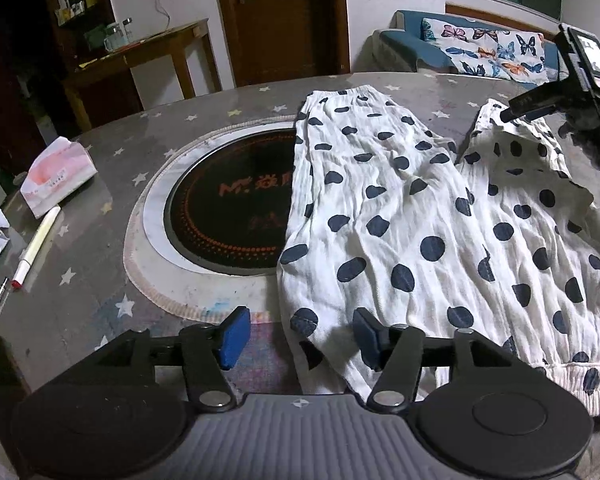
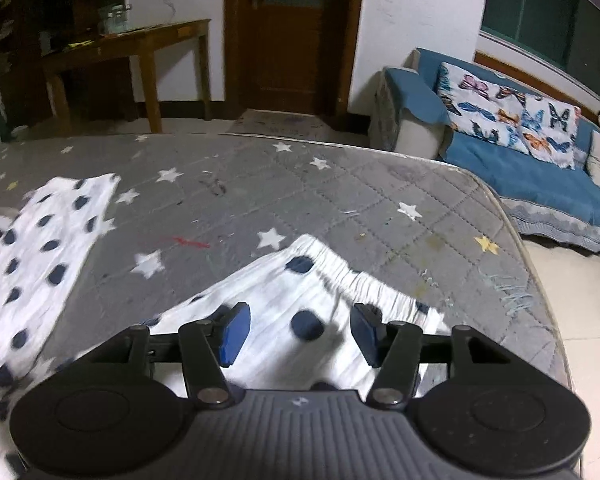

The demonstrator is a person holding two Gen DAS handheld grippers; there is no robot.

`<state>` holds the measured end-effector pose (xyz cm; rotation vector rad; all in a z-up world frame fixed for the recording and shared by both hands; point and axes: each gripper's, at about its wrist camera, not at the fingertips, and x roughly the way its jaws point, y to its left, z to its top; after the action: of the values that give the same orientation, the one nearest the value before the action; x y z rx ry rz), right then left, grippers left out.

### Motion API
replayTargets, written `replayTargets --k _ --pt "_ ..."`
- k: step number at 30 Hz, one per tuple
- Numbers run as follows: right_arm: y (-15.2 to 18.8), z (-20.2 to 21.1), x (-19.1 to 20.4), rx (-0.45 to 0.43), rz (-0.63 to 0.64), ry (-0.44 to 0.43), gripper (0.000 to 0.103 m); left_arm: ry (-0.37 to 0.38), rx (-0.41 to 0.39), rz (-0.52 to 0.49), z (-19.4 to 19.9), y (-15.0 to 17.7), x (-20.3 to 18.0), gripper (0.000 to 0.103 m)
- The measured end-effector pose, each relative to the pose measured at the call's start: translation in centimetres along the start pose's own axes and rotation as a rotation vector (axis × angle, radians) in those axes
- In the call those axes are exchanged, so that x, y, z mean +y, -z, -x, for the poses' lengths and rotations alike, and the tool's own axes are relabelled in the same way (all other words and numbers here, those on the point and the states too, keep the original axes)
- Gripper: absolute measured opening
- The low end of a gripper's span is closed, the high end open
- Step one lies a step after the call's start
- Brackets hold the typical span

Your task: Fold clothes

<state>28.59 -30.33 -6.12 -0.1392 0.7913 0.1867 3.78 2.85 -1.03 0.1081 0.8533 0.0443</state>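
White trousers with dark blue dots (image 1: 400,216) lie spread on the grey star-print table cover, legs pointing away. My left gripper (image 1: 300,338) is open, its blue pads either side of the near edge of the left leg. The right gripper shows in the left wrist view (image 1: 512,114) at the far end of the right leg, over the elastic cuff. In the right wrist view the right gripper (image 2: 300,338) is open, low over that leg's gathered cuff (image 2: 340,276); the other leg (image 2: 40,240) lies to the left.
A round black induction hob (image 1: 228,204) sits in the table, partly under the trousers. A tissue pack (image 1: 56,176), a pen (image 1: 36,246) and papers lie at the left. A blue sofa (image 2: 520,168) stands beyond the table's right edge (image 2: 532,264).
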Motion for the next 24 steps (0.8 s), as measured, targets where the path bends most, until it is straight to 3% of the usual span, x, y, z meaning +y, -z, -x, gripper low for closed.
replayTargets --k 15,19,24 --pt "4.0 2.4 -0.3 0.045 -0.010 -0.031 0.058 0.007 -0.090 -0.039 3.0 -0.4 -1.8 0.071" --pt "4.1 2.8 -0.9 0.047 -0.012 -0.023 0.058 0.119 -0.157 -0.075 4.2 -0.9 -3.4 0.070" --pt "3.9 3.2 -1.8 0.026 -0.035 -0.022 0.058 0.281 -0.166 -0.163 3.4 -1.2 -7.3 0.063"
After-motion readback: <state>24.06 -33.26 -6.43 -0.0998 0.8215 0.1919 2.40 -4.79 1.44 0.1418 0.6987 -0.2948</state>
